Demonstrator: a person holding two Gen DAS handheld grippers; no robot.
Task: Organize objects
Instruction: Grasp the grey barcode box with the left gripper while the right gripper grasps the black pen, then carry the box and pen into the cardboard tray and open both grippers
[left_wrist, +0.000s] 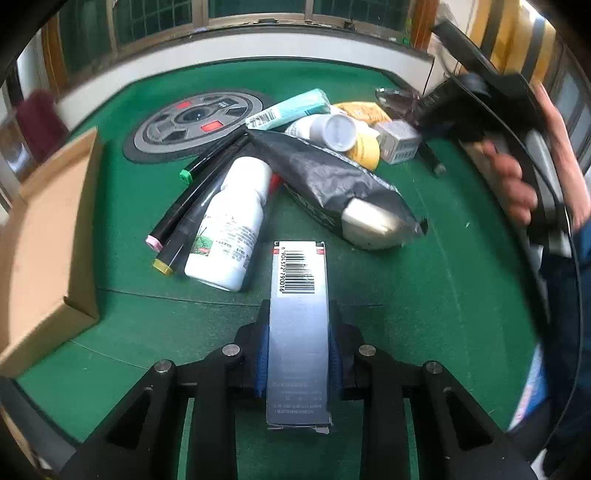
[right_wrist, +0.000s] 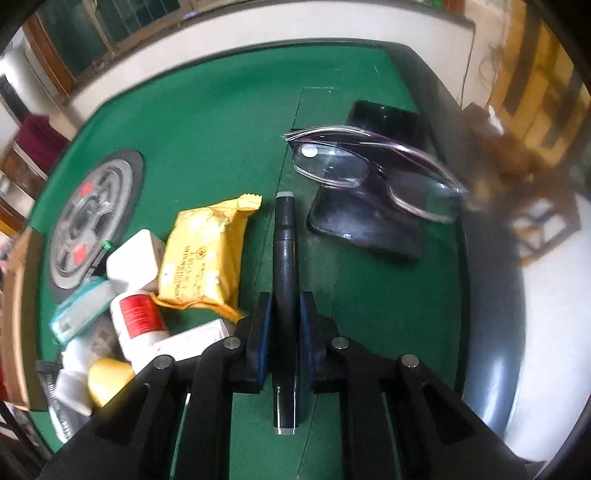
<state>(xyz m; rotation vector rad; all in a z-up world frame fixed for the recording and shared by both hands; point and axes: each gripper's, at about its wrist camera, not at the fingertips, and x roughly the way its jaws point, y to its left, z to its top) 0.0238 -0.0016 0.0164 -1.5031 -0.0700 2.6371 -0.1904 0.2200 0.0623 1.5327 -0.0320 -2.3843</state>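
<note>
The left gripper (left_wrist: 298, 354) has its fingers (left_wrist: 260, 363) clamped on the sides of a slim grey box (left_wrist: 298, 332) with a barcode, which points out over the green surface (left_wrist: 424, 295) toward a heap of things: a white bottle (left_wrist: 229, 229), several markers (left_wrist: 184, 218), a black pouch (left_wrist: 332, 181) and a teal box (left_wrist: 288, 109), with an open cardboard box (left_wrist: 48, 236) at the left edge. The right gripper (right_wrist: 285, 328) has its fingers (right_wrist: 261, 332) shut on a black pen (right_wrist: 284, 273) lying along the surface, just beside a yellow packet (right_wrist: 203, 254). Beyond the pen a pair of glasses (right_wrist: 369, 170) rests on a dark case (right_wrist: 369, 225).
</note>
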